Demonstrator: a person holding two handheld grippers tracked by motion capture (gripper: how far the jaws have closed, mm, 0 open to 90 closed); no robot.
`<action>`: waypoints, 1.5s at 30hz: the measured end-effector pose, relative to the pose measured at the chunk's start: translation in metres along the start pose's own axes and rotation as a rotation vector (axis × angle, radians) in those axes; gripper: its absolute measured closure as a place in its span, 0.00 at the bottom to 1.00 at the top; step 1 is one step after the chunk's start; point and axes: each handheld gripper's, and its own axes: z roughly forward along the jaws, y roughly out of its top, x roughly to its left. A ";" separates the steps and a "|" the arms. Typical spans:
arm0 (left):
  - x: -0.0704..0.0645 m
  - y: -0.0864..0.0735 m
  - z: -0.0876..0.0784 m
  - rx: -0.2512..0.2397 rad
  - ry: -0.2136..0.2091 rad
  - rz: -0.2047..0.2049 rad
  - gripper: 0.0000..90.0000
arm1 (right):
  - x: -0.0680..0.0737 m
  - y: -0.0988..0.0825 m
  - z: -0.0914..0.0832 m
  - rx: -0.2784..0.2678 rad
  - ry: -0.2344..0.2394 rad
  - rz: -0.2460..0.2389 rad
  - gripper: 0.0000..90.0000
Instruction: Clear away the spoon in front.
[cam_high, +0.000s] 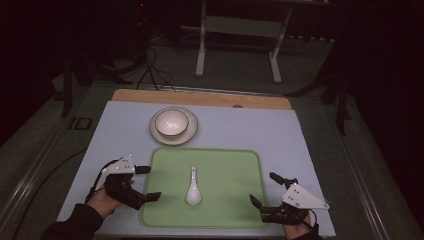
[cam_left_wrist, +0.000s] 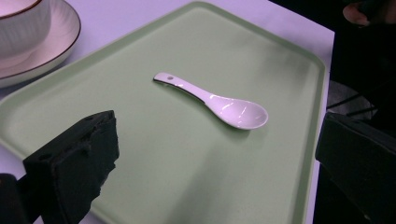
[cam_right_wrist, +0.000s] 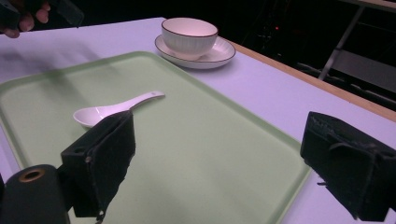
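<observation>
A white spoon (cam_high: 193, 187) lies flat near the middle of a green tray (cam_high: 235, 210) on the tabletop (cam_high: 280, 130), handle toward the bowl (cam_high: 171, 123) on its saucer (cam_high: 191, 132). The left claw (cam_high: 148, 182) and right claw (cam_high: 265, 189) sit at the tray's side edges, both spread wide and holding nothing.

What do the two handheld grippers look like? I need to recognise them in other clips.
Left gripper and right gripper match: black bodies, two blocky black jaws, a grey three-cornered plate on top, dark cables trailing back. The person wears dark sleeves.
</observation>
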 end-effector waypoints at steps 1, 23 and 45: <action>0.000 -0.002 0.000 -0.007 0.000 -0.004 0.00 | 0.000 0.000 0.000 0.000 0.001 0.001 0.11; 0.007 -0.035 0.001 -0.079 0.005 -0.057 0.00 | -0.002 -0.002 0.002 0.006 0.008 0.011 0.11; 0.015 -0.038 0.008 -0.089 0.027 -0.060 0.00 | -0.006 -0.007 0.009 0.042 -0.001 0.025 0.11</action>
